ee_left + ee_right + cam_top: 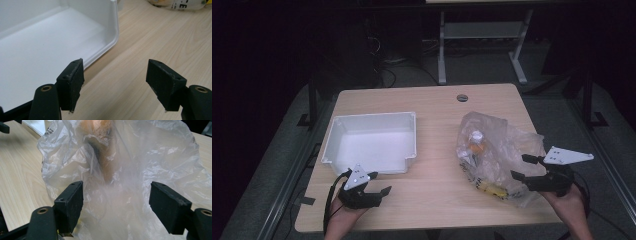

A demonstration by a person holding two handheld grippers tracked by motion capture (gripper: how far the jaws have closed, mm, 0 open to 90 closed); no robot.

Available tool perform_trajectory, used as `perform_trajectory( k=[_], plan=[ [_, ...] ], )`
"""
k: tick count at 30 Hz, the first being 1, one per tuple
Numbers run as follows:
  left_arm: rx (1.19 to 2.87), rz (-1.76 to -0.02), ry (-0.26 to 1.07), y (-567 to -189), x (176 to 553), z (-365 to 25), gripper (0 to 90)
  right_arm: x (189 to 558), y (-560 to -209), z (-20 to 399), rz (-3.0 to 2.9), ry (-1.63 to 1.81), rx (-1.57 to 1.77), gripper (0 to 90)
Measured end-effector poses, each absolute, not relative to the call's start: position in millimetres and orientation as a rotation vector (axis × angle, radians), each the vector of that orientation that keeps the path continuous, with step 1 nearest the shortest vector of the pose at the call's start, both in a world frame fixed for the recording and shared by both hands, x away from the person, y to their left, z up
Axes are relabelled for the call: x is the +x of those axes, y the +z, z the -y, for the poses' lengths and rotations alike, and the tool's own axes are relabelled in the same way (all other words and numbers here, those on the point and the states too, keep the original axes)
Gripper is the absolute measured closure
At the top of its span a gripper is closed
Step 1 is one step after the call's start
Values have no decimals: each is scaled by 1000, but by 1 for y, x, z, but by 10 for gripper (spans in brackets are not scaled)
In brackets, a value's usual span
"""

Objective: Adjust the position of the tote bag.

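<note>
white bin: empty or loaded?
Empty. The bin shows a bare white floor in the high view and the left gripper view; the items sit in the plastic bag.

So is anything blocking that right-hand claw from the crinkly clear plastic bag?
Nothing visible does. The right gripper has its jaws open right at the edge of the crumpled clear plastic bag, and the film already lies between the jaws in the right gripper view.

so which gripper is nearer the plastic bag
Right. The right gripper is at the near right edge of the plastic bag, its open jaws either side of the film. The left gripper is across the table, by the near rim of the white bin.
</note>
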State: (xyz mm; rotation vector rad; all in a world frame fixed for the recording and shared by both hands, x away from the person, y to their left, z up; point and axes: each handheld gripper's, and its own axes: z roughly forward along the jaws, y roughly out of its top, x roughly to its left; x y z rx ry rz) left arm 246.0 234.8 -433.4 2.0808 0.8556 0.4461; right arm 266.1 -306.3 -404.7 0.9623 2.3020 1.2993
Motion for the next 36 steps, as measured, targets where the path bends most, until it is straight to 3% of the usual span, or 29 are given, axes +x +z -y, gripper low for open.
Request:
perform_trajectory(
  k=[17, 36],
  plan=[
    [2104, -811, 360, -431, 246, -220, 311, 265, -405, 314, -2280, 1306, 966, 267],
    [2195, -589, 219, -381, 277, -131, 333, 268, -404, 324, -2338, 1290, 933, 266]
  ],
)
